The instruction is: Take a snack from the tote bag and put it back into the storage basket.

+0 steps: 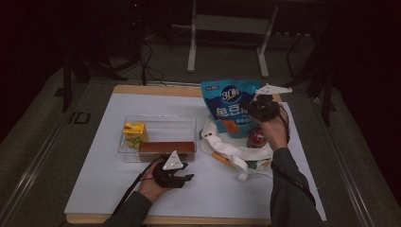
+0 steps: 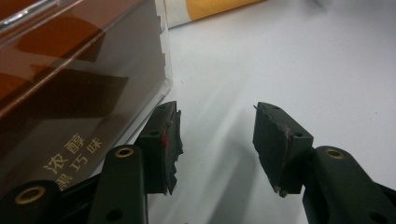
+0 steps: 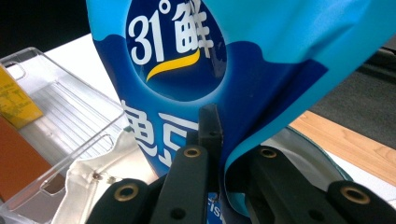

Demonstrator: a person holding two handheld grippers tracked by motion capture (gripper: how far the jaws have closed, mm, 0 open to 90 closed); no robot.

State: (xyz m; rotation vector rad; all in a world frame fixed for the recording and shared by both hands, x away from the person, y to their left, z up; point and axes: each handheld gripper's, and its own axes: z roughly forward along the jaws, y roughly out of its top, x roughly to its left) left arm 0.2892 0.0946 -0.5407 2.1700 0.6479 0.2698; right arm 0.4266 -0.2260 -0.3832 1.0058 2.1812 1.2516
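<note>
Above the tote (image 1: pixel 236 153), the right gripper (image 1: pixel 259 108) pinches the blue pouch (image 1: pixel 227 106) by its edge, lifted clear, jaws clamped on the film. The left gripper (image 1: pixel 182 178) rests on the white mat (image 1: pixel 104 175) just beside the clear bin (image 1: pixel 161 124), jaws apart, holding nothing. Bin holds a juice box (image 1: pixel 134 134) and brown box (image 1: pixel 166 147). Likely moving pouch to bin: keep the pinch firm, carry it high over the wall, lower flat into free space behind the boxes.

The left hand-held gripper (image 1: pixel 182 176) rests low, jaws apart. The right hand-held gripper (image 1: pixel 253 108) is raised, jaws clamped together.
</note>
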